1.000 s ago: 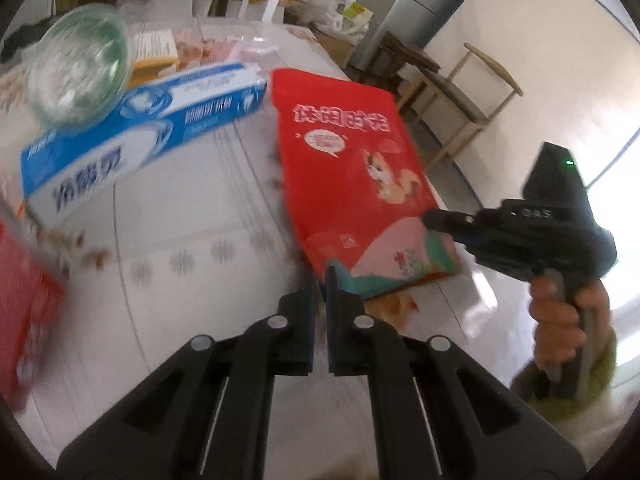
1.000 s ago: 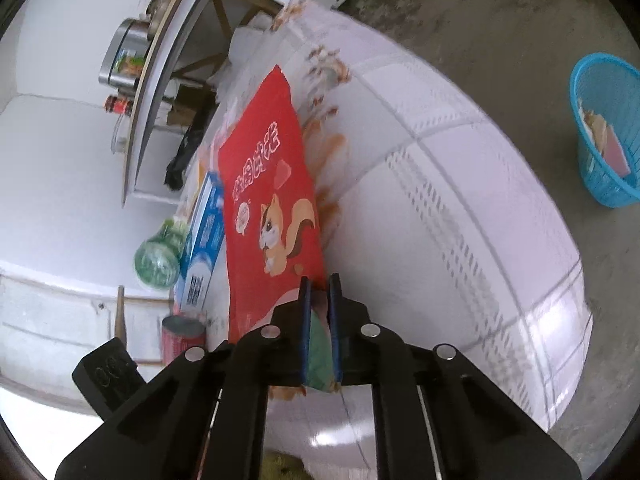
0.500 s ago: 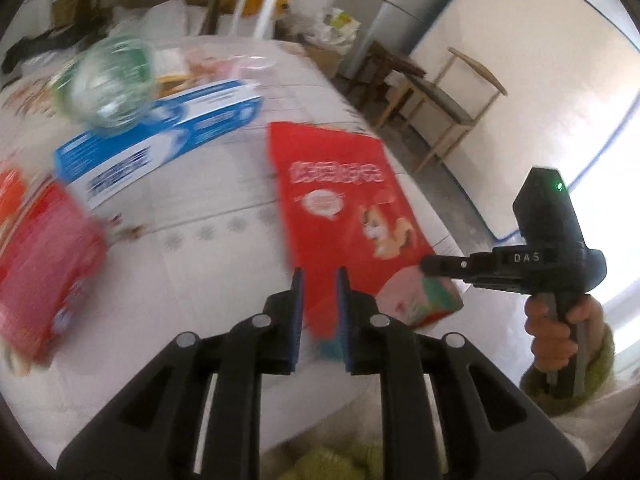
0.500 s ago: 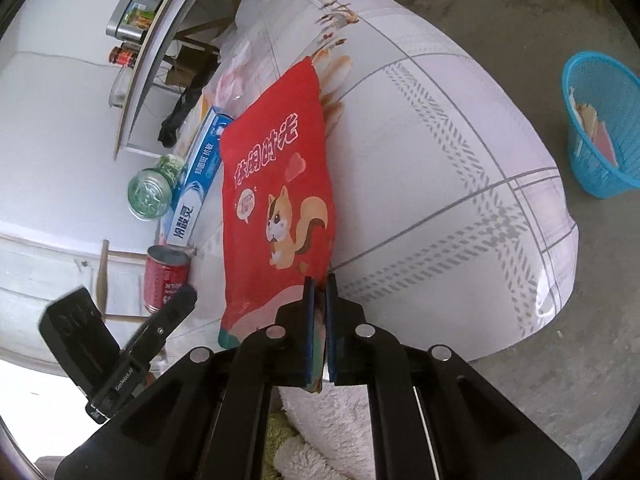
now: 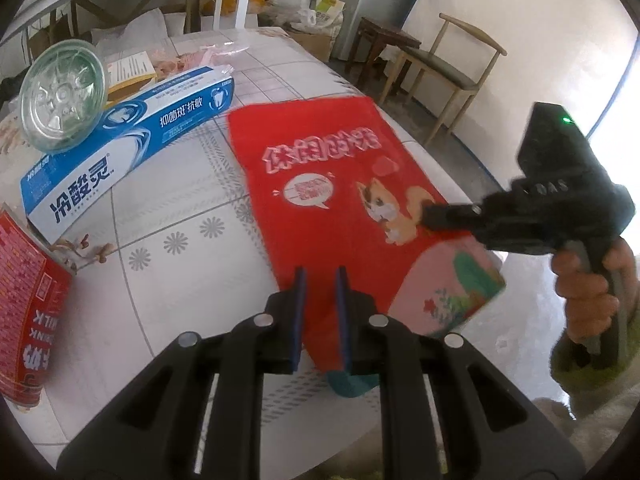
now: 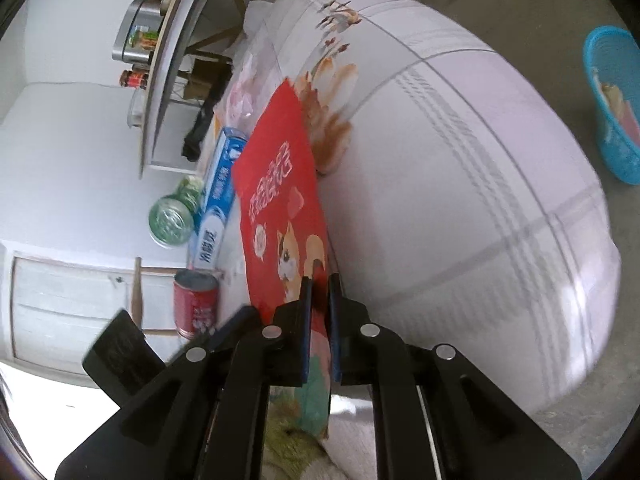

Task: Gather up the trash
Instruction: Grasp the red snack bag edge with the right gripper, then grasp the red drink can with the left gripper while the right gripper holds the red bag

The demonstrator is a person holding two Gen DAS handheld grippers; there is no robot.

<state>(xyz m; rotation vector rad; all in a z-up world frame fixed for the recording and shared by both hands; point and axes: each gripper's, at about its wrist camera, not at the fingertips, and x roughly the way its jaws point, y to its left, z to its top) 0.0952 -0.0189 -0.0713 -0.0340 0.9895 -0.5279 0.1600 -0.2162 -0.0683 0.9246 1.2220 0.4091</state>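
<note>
Between my left gripper's [image 5: 320, 304] slightly parted jaws at lower centre lies the red snack bag [image 5: 340, 192] — my right gripper [image 6: 319, 312] clenches its corner.

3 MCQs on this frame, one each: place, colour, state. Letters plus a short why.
1. Where is the toothpaste box relative to the red snack bag, in the left wrist view?
A. left of it
B. on top of it
C. right of it

2. What colour is the basket on the floor?
A. green
B. blue
C. white

3. What is the right gripper doing?
A. hanging open above the table
B. shut on the snack bag
C. shut on the can

Key: 1 A, the box lies on the table left of the bag. 2 B, its mesh wall is blue. 3 B, the bag's edge sits pinched between its jaws.
</note>
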